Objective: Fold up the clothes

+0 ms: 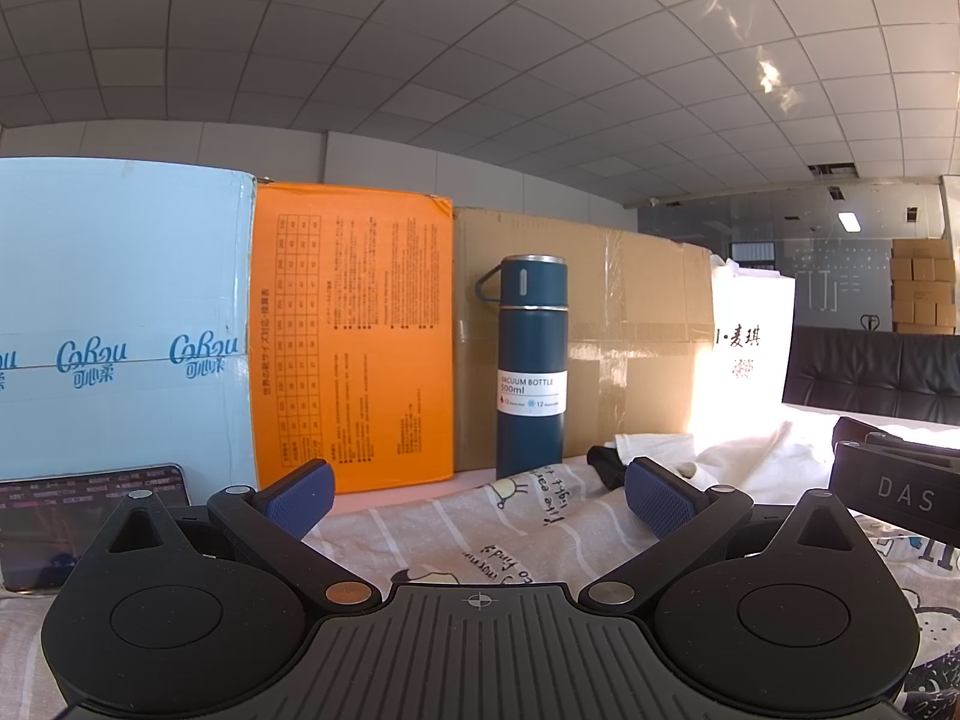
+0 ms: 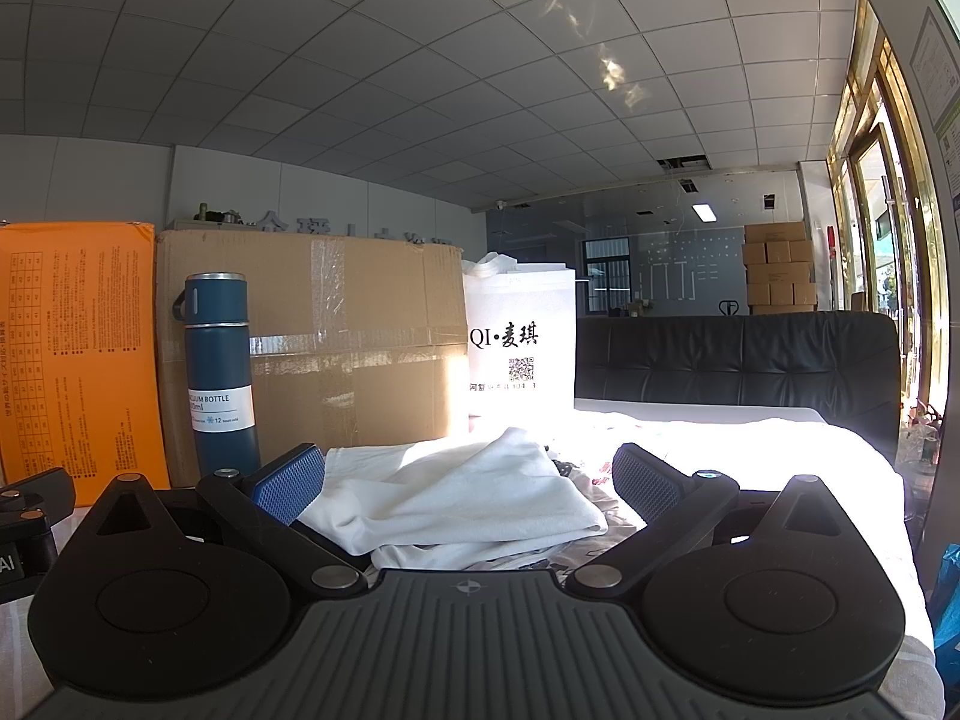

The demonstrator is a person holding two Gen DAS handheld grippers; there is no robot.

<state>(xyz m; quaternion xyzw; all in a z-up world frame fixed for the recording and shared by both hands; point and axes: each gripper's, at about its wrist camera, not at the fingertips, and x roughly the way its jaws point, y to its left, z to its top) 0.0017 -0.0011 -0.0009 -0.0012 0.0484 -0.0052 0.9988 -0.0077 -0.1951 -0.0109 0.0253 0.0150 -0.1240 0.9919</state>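
1. A blue flask (image 1: 530,366) stands upright on the printed sheet (image 1: 420,534); its white label reads "VACUUM BOTTLE 500ml", with "12" in small print below.
2. Behind the flask is a taped brown carton (image 1: 630,336). To its left stands an orange box (image 1: 354,342) covered in tables and small Asian text, too fine to read.
3. At far left a pale blue box (image 1: 120,312) carries a repeated "CoRou" logo over Chinese characters.
4. A white bag (image 2: 521,342) right of the carton reads "QI·麦琪" above a QR code.
5. A phone (image 1: 36,528) leans at lower left, screen lit, text illegible.
6. The sheet bears upside-down English words; only fragments such as "light" can be made out.
7. The left gripper (image 1: 477,498) is wide open, holding nothing, with the sheet showing between its blue pads.
8. The right gripper (image 2: 468,480) is also wide open and grips nothing. The white garment (image 2: 456,498) lies crumpled on the sheet between and just ahead of its fingers, close to the left pad (image 2: 288,483); contact cannot be told.
9. In the left view, the other gripper's body at right shows "DAS".
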